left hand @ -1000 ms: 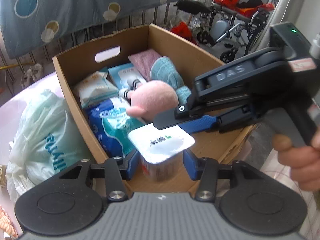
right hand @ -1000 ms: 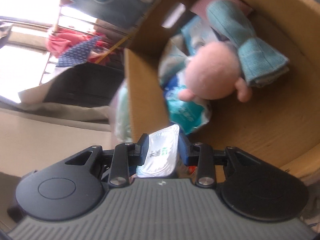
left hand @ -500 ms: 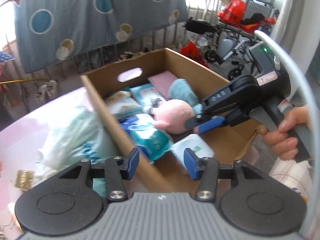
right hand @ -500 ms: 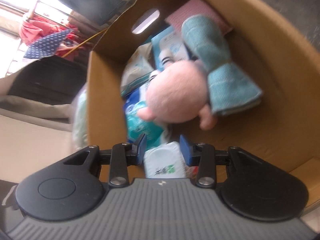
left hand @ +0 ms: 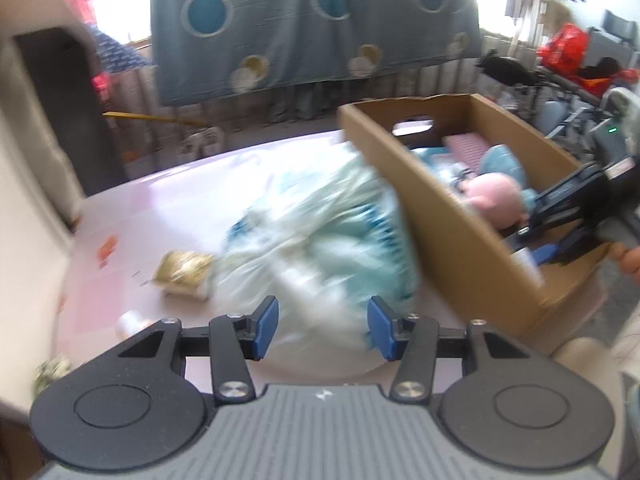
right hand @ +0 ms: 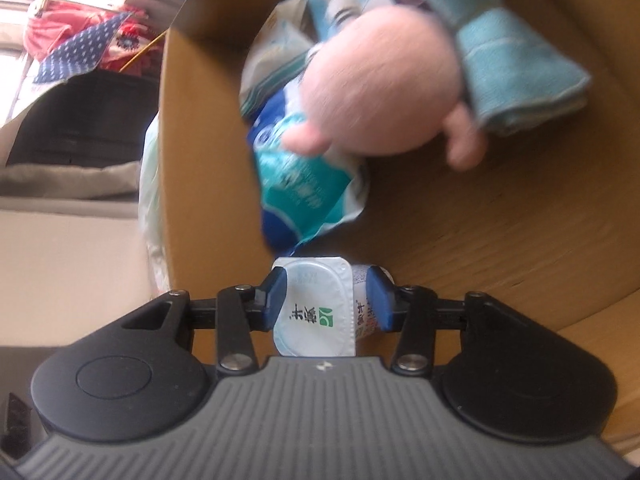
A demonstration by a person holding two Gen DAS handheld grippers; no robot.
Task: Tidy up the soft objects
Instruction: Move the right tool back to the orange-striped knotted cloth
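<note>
The cardboard box (left hand: 448,232) stands on the right of the pink table and holds a pink plush toy (right hand: 380,80), a teal towel (right hand: 520,60) and blue wipes packs (right hand: 296,176). My right gripper (right hand: 326,300) is down inside the box near its front wall. Its jaws are opening, with a white yogurt cup (right hand: 316,308) lying on its side between them, loose from the pads. My left gripper (left hand: 323,328) is open and empty above a pale green plastic bag (left hand: 320,240) that lies just left of the box. The left wrist view is blurred.
A gold wrapper (left hand: 184,270) and a small white object (left hand: 130,322) lie on the table left of the bag. A blue spotted cloth (left hand: 304,20) hangs behind the table. A person's hand (left hand: 628,260) holds the right gripper at the far right edge.
My left gripper let the yogurt cup go to the right gripper and swung left out of the box to the bag. My right gripper sank into the box with the cup and widened its jaws.
</note>
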